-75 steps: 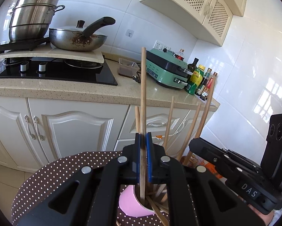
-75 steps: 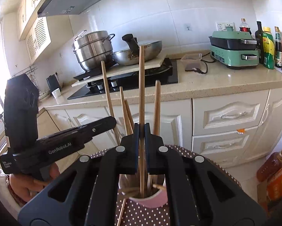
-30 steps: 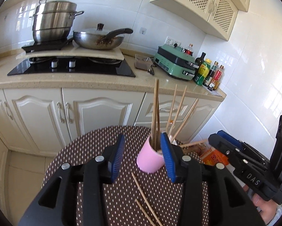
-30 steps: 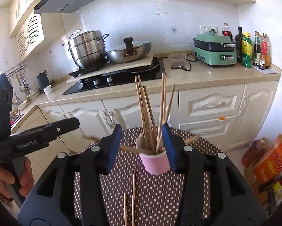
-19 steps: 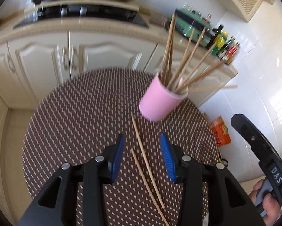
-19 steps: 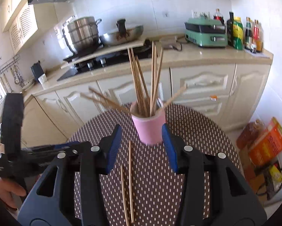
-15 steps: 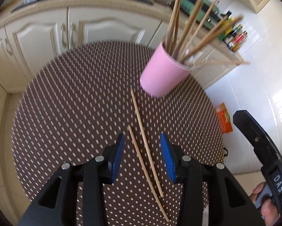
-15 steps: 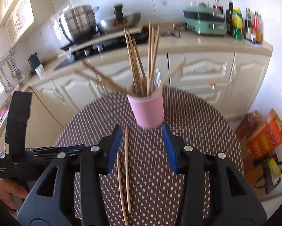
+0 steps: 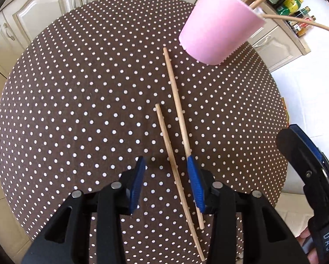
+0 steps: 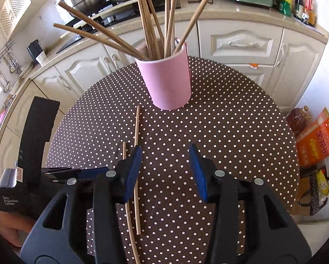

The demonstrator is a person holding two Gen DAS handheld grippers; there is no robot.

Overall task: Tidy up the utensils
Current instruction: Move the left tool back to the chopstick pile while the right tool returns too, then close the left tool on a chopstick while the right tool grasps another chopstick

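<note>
Item 1: loose wooden chopsticks on the round brown white-dotted table, two counted. From my left wrist view, the shorter-looking chopstick lies just left of the longer chopstick, near parallel, apart.

Item 2: pink cylindrical cup, one, upright at the table's far side; I count about ten wooden chopsticks in the cup, fanned out.

Item 3: left gripper, black with blue pads, tilted down low over the table, jaws apart. The shorter-looking chopstick runs between its pads; the longer one passes under its right pad. It grips nothing.

Item 4: right gripper, same build, jaws apart, empty, aimed at the cup; both loose chopsticks lie by its left pad.

Writing: "DAS" on the right gripper's body seen from the left view; "Data Acquisition System" on the left unit's body in the right view. Orange printed bag, one, on the floor at right; its characters I cannot read.
</note>
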